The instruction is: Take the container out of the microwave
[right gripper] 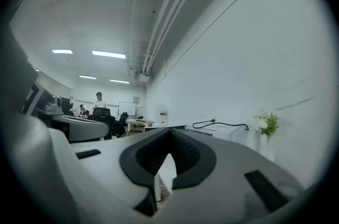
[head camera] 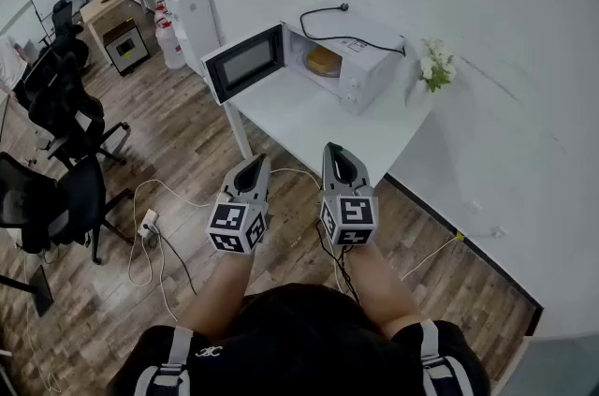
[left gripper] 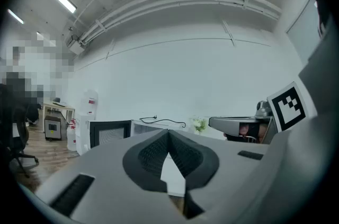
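Ahead of both claws, and well apart from them, the microwave [head camera: 360,71] stands on the white worktop [head camera: 314,123]. Its door [head camera: 245,62] is swung wide open, toward the side of the left claw [head camera: 255,162]. Inside the open chamber sits the container [head camera: 323,62], a low, round, yellowish thing. It is beyond the right claw [head camera: 339,151] and a little to its left. What is in the container I cannot tell from here; it is too small and half in shadow.

The left claw is closed, its two pads meeting at the tip, and it has hold of nothing. The right claw is the same, closed and empty. Both are held level, side by side, in front of the person and short of the near edge of the worktop.

In my judgement the task is only at its beginning: the door is already open, so the step in hand is the approach. The next move calls for bringing one claw forward over the worktop to the mouth of the microwave. That claw must open before it goes in, take the container by its rim or side, and draw it straight out without knocking the door.

Further right of the right claw, beside the microwave, stands a small bunch of white flowers [head camera: 435,66]. A black cable [head camera: 346,36] lies on top of the microwave.
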Tool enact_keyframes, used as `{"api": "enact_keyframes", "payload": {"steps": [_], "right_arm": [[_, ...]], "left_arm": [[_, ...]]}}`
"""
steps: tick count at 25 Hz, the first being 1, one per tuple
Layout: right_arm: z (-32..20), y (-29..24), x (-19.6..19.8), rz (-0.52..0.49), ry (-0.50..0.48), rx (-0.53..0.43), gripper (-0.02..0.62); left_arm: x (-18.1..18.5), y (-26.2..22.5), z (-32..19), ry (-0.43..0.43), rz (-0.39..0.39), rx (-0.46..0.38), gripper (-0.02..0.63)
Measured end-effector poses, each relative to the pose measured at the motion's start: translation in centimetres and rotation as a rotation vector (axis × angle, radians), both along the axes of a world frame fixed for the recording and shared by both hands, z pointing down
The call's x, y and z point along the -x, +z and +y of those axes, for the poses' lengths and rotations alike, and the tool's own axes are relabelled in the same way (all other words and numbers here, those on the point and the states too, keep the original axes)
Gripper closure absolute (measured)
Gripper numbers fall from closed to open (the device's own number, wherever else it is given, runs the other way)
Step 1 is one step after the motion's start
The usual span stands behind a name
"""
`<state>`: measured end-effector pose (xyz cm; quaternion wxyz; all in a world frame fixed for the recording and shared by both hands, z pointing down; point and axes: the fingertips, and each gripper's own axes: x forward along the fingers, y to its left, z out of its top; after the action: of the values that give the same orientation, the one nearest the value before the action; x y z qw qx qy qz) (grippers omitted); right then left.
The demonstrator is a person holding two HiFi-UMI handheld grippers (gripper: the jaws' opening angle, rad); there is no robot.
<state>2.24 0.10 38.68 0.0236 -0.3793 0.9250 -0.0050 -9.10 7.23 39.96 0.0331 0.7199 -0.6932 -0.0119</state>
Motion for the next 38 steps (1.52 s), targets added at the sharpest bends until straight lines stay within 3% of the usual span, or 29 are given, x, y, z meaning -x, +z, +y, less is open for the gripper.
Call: {"api": "enact_keyframes", "payload": {"steps": [12,24,38], "right_arm": [[3.3,0.6,-3.1,-0.011,-0.011,0.009,0.592],[2.6,1.6,-6.6,-0.008,-0.033,0.017,0.592],[-2.1,2.4,-4.6,-0.029,-0.055,0.031,0.592]], "left_arm": [[-3.5,0.3,1.7,0.016,0.011,0.016,0.598],[-7.8,0.8,0.9,0.012,-0.01,0.023,0.598],[-5.5,1.6,-3.9,0.004,-0.008,0.011,0.598]]}}
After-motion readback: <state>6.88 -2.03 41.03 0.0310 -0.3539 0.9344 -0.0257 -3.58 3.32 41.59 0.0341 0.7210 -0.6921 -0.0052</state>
